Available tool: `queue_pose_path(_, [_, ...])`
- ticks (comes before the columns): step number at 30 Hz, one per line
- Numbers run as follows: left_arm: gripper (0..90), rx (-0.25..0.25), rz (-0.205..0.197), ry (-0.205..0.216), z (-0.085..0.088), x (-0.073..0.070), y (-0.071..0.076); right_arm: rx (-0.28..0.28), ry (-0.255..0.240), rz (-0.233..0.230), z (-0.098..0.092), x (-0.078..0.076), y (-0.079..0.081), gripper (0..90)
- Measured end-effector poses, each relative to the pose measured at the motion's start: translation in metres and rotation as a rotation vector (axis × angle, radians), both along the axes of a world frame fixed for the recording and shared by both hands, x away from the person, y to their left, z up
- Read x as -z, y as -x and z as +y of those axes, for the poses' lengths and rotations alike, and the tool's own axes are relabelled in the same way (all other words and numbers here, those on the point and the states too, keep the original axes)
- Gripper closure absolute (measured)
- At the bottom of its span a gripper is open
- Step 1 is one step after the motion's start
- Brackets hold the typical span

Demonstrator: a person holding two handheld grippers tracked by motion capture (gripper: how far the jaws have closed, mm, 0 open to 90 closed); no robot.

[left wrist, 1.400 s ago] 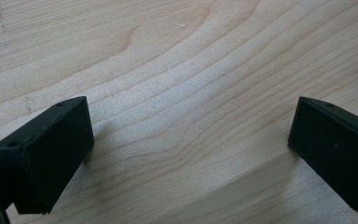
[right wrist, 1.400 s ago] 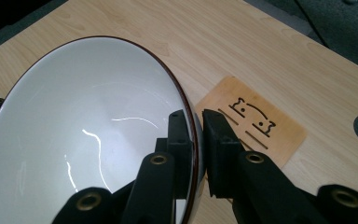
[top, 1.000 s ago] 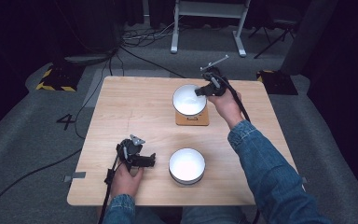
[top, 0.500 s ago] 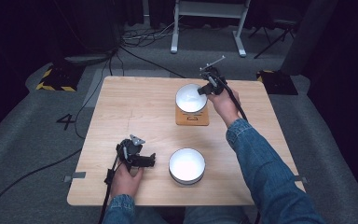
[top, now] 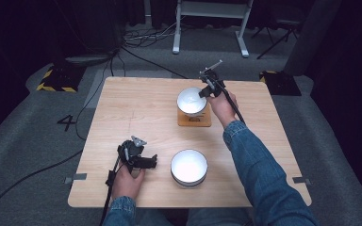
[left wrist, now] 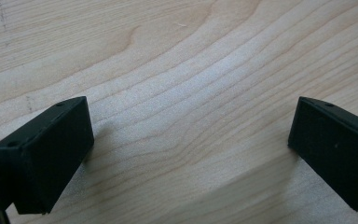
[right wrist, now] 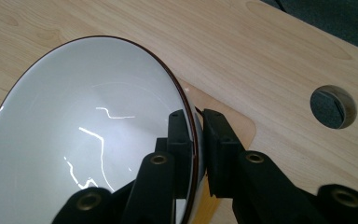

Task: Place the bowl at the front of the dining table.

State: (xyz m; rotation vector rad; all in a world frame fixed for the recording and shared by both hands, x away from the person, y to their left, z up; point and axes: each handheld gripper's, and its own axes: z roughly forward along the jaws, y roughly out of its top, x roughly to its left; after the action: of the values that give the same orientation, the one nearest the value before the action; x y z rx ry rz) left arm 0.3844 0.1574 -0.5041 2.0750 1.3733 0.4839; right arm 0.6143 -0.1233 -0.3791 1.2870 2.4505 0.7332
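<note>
Upper centre of the high view, the right claw [top: 202,92] is clenched on the rim of a white ceramic bowl [top: 191,100] sitting on a square wooden coaster [top: 194,121], apparently just placed and not yet let go; the left claw [top: 152,161], released, rests on the pale wooden desk [top: 136,113] beside a second white bowl [top: 188,167].

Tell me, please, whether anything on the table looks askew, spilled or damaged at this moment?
Nothing looks spilled or damaged. The far bowl sits on the wooden coaster, with the right gripper shut on its rim. The near bowl stands upright. The left gripper rests open over bare table.
</note>
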Motion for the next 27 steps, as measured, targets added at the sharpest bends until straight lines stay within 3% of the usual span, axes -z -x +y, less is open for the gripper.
queue_pose_path(12, [0.2, 0.001, 0.003, 0.003, 0.000, 0.000, 0.000, 0.024, 0.055, 0.014, 0.004, 0.021, -0.011, 81.8])
queue_pose_path(24, [0.2, 0.000, 0.002, 0.002, 0.000, 0.000, 0.000, 0.040, 0.043, 0.041, 0.009, 0.039, -0.015, 81.8])
queue_pose_path(27, [0.2, 0.000, 0.001, 0.002, 0.000, 0.000, 0.000, 0.033, 0.068, 0.034, 0.009, 0.041, -0.015, 81.8])
